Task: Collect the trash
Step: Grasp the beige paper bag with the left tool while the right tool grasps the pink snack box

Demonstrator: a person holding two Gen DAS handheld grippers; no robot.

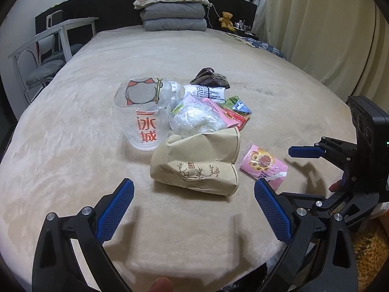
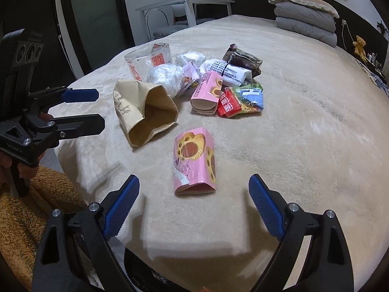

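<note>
We hold our left tool [image 1: 194, 209] low over the near edge of the bed [image 1: 80, 126], its blue pads spread wide with nothing between them. Straight ahead of it lies the crumpled tan paper bag [image 1: 194, 168], on its side with a bamboo sketch printed on the face. Our right tool [image 2: 194, 205] is spread just as wide and also holds nothing; the pink snack box [image 2: 194, 163] with the paw print lies just ahead of its fingers, apart from the rest of the litter.

Behind the paper bag the trash sits in a loose heap near the middle of the bed. A clear plastic cup [image 1: 143, 114] with red characters stands at the left of the heap, dented at the rim. Beside it is a wad of clear plastic wrap [image 1: 197, 119], touching the bag's upper edge. A second pink box [image 2: 206, 92] lies next to a red packet [image 2: 228, 104] and a green and blue wrapper [image 2: 250, 97]. A white packet with printed text [image 2: 231, 71] rests behind those, and a dark brown wrapper [image 2: 243, 58] sits at the far side; we cannot read what it is.

At the head of the bed a pillow tops folded grey quilts [image 1: 173, 17], and a teddy bear [image 1: 226, 19] sits to one side.
</note>
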